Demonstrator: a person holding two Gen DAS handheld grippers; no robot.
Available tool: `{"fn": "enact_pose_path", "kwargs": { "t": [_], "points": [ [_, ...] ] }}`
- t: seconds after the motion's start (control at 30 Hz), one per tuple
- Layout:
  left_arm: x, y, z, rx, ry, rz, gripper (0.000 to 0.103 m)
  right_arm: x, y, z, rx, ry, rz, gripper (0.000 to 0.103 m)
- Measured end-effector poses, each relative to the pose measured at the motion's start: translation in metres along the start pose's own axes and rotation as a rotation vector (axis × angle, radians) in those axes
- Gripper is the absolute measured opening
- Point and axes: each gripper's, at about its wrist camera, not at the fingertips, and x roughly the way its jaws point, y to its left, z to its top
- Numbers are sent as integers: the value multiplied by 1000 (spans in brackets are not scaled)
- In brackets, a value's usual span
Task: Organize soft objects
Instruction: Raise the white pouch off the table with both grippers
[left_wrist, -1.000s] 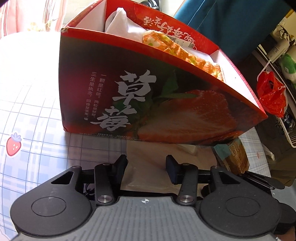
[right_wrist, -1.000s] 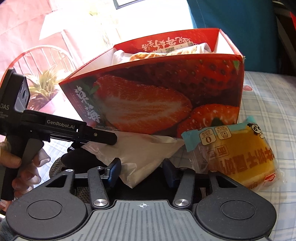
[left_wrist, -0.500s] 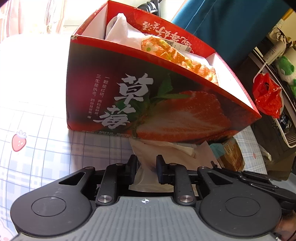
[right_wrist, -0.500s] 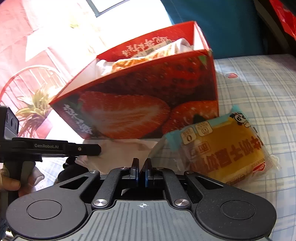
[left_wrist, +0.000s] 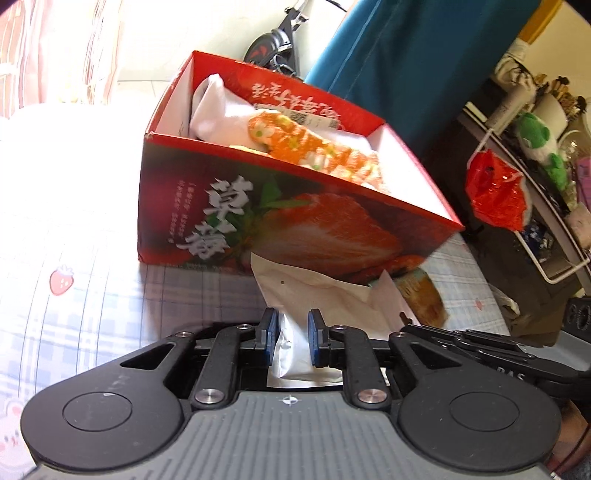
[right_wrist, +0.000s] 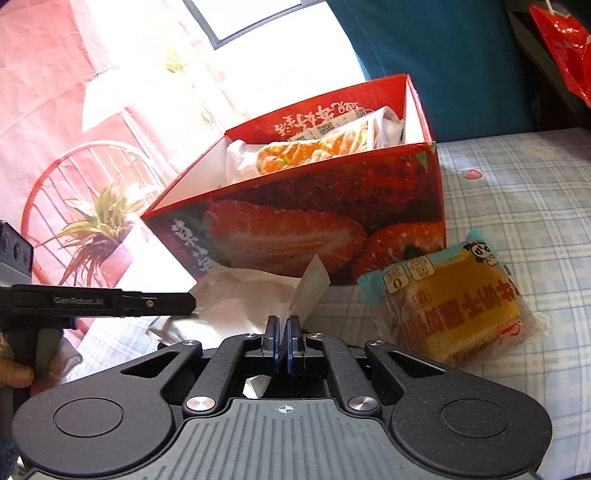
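Note:
A white soft packet (left_wrist: 325, 295) lies in front of the red strawberry box (left_wrist: 280, 221). My left gripper (left_wrist: 291, 339) is shut on its near end. My right gripper (right_wrist: 283, 341) is shut on another edge of the same white packet (right_wrist: 240, 295), lifted a little off the bedsheet. The box (right_wrist: 295, 221) holds a white cloth (left_wrist: 214, 107) and an orange-patterned soft item (left_wrist: 314, 147). A yellow wrapped cake (right_wrist: 454, 299) lies right of the packet, against the box. The left gripper's body (right_wrist: 99, 302) shows at the left of the right wrist view.
The checked bedsheet (right_wrist: 517, 206) with strawberry prints spreads around the box. A blue fabric panel (left_wrist: 406, 66) stands behind it. A red plastic bag (left_wrist: 495, 192) and a rack of clutter hang at the right. A potted plant (right_wrist: 99, 221) stands at the left.
Both grippers closed on the white packet, the right one first, then the left. Both then rose with it, so the box now looks lower and its inside shows more.

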Motion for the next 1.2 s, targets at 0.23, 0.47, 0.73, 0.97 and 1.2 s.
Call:
{"fn": "enact_pose_path", "kwargs": {
  "t": [0.23,0.47,0.73,0.97,1.2],
  "points": [
    [-3,-10,-38,7,12,21,19,-12,-4,-24,-19,35,-32,4],
    [0,-1,-53,-30,23,12,19,-17,-14,-30,21,53,-15,12],
    [3,6,-57,-42,28,8,21,-10,-14,-23,29,55,0,21],
    [4,6,-62,-44,25,16,23,-6,-8,-19,-7,58,4,23],
    [5,2,-63,-40,9,22,34,-1,-3,-17,-52,68,-19,21]
  ]
}}
